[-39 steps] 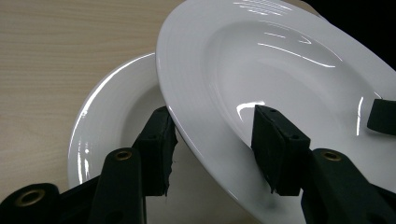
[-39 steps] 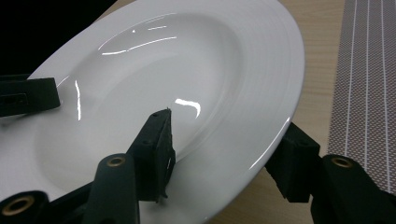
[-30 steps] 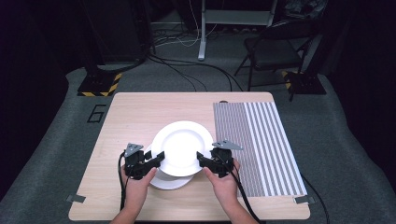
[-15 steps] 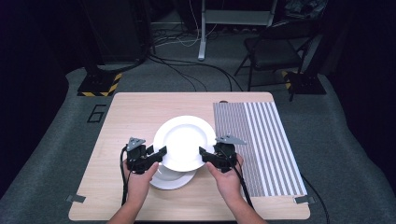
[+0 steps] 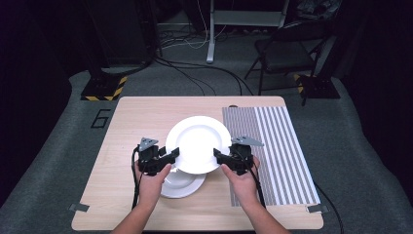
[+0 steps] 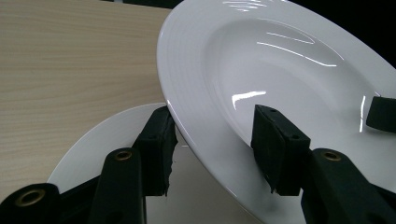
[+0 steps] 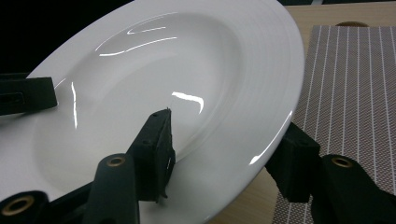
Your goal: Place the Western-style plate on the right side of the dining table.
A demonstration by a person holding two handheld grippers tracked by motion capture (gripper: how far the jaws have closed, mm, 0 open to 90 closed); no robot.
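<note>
High view: a white deep plate [image 5: 197,144] hangs above the middle of the wooden counter [image 5: 126,122], held between two grippers. The left gripper [image 5: 171,155] has its rim at about eight o'clock and the right gripper [image 5: 218,156] at about four o'clock. A second white plate [image 5: 182,183] lies flat on the counter below, at about six o'clock from the lifted one and partly under it. A striped mat [image 5: 272,146] covers the counter at three o'clock. The lifted plate faces up and looks tilted, its far edge at twelve o'clock higher; being round it has no long axis, only the line from one grip to the other, running nine to three.

Left gripper view: the gripper stands about half open, one pad under the rim and the other on the upper face inside the well of the deep plate [image 6: 280,70], clamped on the sloping edge. The second plate [image 6: 107,140] shows beneath.

Right gripper view: the jaws are partly closed across the rim of the deep plate [image 7: 187,70] in the same way, one pad on top and one underneath, with the mat [image 7: 355,70] beyond at two o'clock.

Judged from its gloss, the plate is glazed ceramic: rigid, fairly heavy, slick and breakable. The broad flat rim is the sensible hold, and two opposite grips keep it from swinging.
</note>
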